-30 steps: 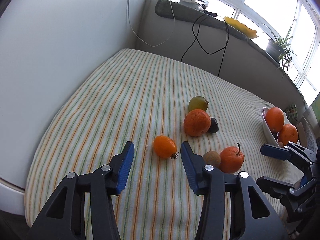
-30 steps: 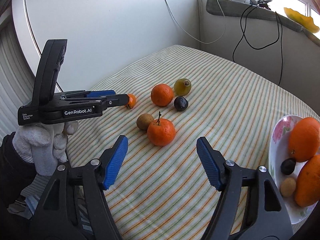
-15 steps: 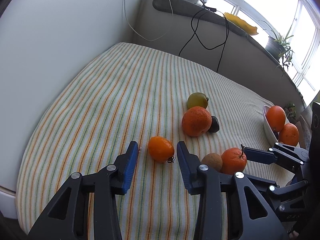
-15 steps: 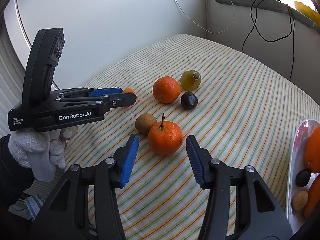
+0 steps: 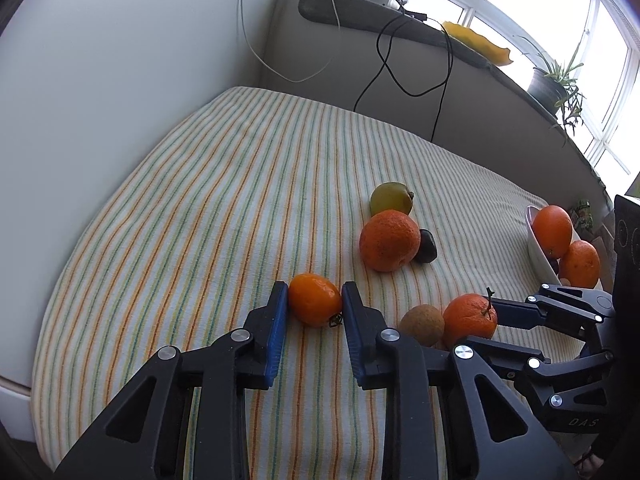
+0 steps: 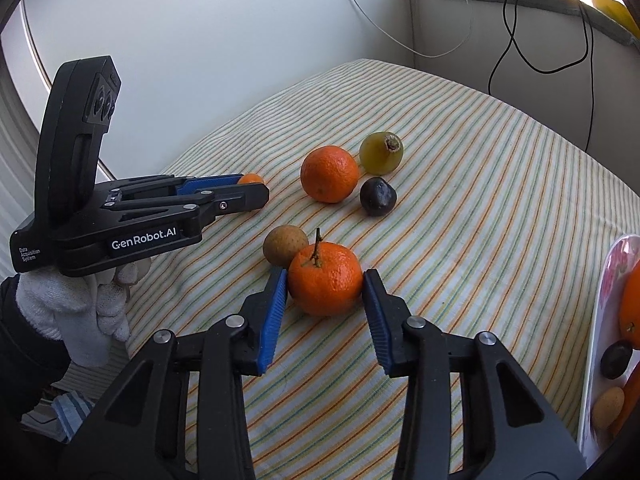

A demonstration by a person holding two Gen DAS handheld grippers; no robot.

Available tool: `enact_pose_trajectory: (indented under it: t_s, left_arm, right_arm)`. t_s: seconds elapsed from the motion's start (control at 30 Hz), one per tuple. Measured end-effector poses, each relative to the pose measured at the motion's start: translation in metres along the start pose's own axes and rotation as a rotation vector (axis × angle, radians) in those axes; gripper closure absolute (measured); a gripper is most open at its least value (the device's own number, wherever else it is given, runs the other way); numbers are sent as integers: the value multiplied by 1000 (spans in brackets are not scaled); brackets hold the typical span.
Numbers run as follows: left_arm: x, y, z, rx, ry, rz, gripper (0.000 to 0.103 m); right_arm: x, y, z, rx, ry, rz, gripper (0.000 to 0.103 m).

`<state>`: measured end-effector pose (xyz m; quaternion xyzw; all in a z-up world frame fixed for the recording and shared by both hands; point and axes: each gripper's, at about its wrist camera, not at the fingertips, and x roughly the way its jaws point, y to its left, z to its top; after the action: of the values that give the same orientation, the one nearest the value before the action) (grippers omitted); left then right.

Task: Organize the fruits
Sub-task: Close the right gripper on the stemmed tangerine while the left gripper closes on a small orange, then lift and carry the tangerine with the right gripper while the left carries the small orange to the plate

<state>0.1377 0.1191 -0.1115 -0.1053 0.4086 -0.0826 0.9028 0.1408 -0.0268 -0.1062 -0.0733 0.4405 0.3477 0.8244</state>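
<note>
Left claw (image 5: 315,306) clamped on a small oval orange fruit (image 5: 315,305), blue pads pressed to both flanks. Right claw (image 6: 325,282) closing around a stemmed mandarin (image 6: 325,278), its pads at the fruit's sides, apparently touching. Probably light, both of them, with thin yielding peel: firm enough for a modest squeeze, easily bruised by a hard one. Round and a bit waxy, so likely to roll or squirt out unless taken across the widest girth, as here; best left alone, that brittle stem on the mandarin. Touching the mandarin on the side towards the left claw, a small brown fruit (image 6: 285,245), liable to be nudged on lifting. Ahead of both claws: a larger orange (image 6: 329,173), a greenish fruit (image 6: 381,153), a dark plum-like one (image 6: 377,196). Off to the right of the right claw, a white dish (image 6: 596,320) already carrying oranges and smaller fruit, presumably the destination. Underneath, a counter under a soft striped cloth (image 5: 224,200), grippy enough to stop rolling but apt to wrinkle. Behind, a pale wall, dangling cables (image 5: 400,64), a bright window ledge with a potted plant (image 5: 554,76).
</note>
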Motion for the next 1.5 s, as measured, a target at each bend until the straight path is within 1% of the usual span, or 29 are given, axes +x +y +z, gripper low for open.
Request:
enact_pose_trajectory:
  t_s: [0.27, 0.47, 0.97, 1.27, 1.5]
  left_arm:
    - [-8, -3, 1, -4, -18, -4, 78]
    - [-18, -13, 4, 3, -40, -15, 78]
    - [-29, -54, 11, 46, -68, -100, 78]
    - [-28, -90, 19, 91, -81, -155, 78]
    - [-20, -121, 23, 115, -78, -208, 78]
  right_arm:
    - [-12, -5, -7, 24, -18, 5, 63]
    - [-26, -8, -13, 38, -43, 1, 63]
    - [-81, -20, -32, 84, -127, -36, 63]
    - [-108, -35, -43, 129, -171, -69, 63]
    - [-129, -50, -53, 143, -194, -146, 63]
